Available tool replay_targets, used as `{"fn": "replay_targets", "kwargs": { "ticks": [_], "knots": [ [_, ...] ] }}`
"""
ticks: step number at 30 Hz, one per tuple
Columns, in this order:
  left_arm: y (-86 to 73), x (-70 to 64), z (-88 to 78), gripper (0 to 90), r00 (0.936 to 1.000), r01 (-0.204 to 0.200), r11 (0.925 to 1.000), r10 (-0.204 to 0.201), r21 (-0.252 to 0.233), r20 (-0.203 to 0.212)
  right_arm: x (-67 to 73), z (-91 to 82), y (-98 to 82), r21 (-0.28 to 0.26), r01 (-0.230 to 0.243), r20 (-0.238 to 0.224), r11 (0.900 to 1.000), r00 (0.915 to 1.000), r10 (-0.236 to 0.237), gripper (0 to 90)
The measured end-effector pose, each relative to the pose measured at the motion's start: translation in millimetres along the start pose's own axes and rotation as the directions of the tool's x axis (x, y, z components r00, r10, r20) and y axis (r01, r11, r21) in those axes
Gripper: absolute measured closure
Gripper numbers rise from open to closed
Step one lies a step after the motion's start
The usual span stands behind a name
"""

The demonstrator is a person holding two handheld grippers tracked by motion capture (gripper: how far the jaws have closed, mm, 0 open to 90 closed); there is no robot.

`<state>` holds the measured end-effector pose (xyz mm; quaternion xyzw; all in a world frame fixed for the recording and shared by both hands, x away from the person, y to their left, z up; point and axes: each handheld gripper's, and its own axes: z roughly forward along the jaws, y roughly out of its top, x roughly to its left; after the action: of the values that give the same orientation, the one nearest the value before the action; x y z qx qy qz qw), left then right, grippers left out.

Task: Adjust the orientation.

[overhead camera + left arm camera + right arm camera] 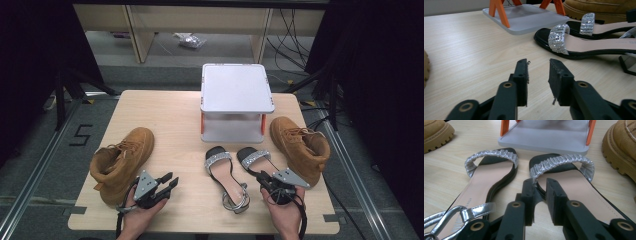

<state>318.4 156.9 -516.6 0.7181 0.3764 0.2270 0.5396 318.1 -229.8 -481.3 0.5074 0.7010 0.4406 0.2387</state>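
A pair of black sandals with glittering silver toe straps lies mid-table, the left sandal (pixel 219 166) beside the right sandal (pixel 251 157). My right gripper (pixel 263 176) hovers over the right sandal's heel end. In the right gripper view, my right gripper (pixel 539 186) stands open, its jaws either side of the right sandal's (pixel 579 185) inner edge, just behind the toe strap (pixel 561 161). My left gripper (pixel 169 181) is open over bare wood left of the sandals. In the left gripper view, my left gripper (pixel 538 65) holds nothing, with the nearer sandal (pixel 584 46) ahead to its right.
A white two-tier rack (pixel 236 87) with orange legs stands at the table's back centre. One tan boot (pixel 122 160) lies at the left, another tan boot (pixel 300 142) at the right, close to the right sandal. The left sandal's silver ankle strap (pixel 461 213) lies loose near my right gripper.
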Motion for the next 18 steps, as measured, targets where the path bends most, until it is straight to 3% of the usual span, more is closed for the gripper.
{"fn": "replay_targets", "kwargs": {
  "ticks": [5,6,7,8,10,12,13,14,15,16,17,18],
  "knots": [
    [9.8,-7.0,2.8,79.9,0.9992,-0.022,0.9996,0.021,0.018,0.034,-2.3,0.1,2.2,0.057,-0.003,-0.004,0.998,1.0,0.004,86.1],
    [11.2,-9.2,4.8,82.1,0.9985,-0.024,0.9996,0.023,0.017,0.049,1.1,-1.6,2.5,0.089,-0.046,0.003,0.995,0.9989,0.046,87.9],
    [14.3,-14.3,7.2,84.0,0.9971,-0.033,0.9979,0.029,0.056,0.071,-3.3,0.5,2.7,0.081,0.01,-0.002,0.997,1.0,-0.01,89.5],
    [15.2,-17.2,9.8,85.6,0.9957,-0.035,0.9968,0.028,0.072,0.089,-2.9,1.7,2.8,0.08,0.001,-0.027,0.997,0.9996,0.001,90.0],
    [16.3,-20.0,12.7,87.4,0.9938,-0.043,0.9948,0.033,0.093,0.106,-1.0,1.5,4.5,0.117,0.007,-0.029,0.993,0.9996,-0.004,90.0],
    [19.7,-28.7,23.5,88.6,0.9859,-0.076,0.9874,0.054,0.139,0.158,1.0,3.9,6.4,0.14,0.011,-0.048,0.99,0.9988,-0.004,90.0],
    [19.7,-28.7,23.5,88.7,0.9859,-0.076,0.9874,0.054,0.139,0.158,2.3,4.1,7.8,0.15,0.015,-0.051,0.989,0.9986,-0.008,90.0],
    [23.4,-33.2,30.9,88.8,0.9783,-0.098,0.9789,0.062,0.179,0.198,3.4,4.7,9.2,0.167,0.015,-0.065,0.986,0.9979,-0.004,90.0],
    [23.4,-33.2,30.9,88.8,0.9783,-0.098,0.9789,0.062,0.179,0.198,3.4,4.7,9.2,0.167,0.015,-0.065,0.986,0.9979,-0.004,90.0],
    [26.9,-38.8,38.6,88.8,0.9728,-0.114,0.9682,0.063,0.223,0.223,9.3,4.1,10.8,0.193,-0.03,-0.062,0.981,0.9972,0.043,90.0],
    [26.9,-38.8,38.6,88.8,0.9728,-0.114,0.9682,0.063,0.223,0.223,9.3,4.1,10.8,0.193,-0.03,-0.062,0.981,0.9972,0.043,90.0],
    [29.0,-42.3,46.5,88.9,0.9643,-0.137,0.9566,0.07,0.257,0.255,7.5,5.5,11.6,0.202,0.015,-0.074,0.979,0.9973,0.0,90.0]
  ]
}}
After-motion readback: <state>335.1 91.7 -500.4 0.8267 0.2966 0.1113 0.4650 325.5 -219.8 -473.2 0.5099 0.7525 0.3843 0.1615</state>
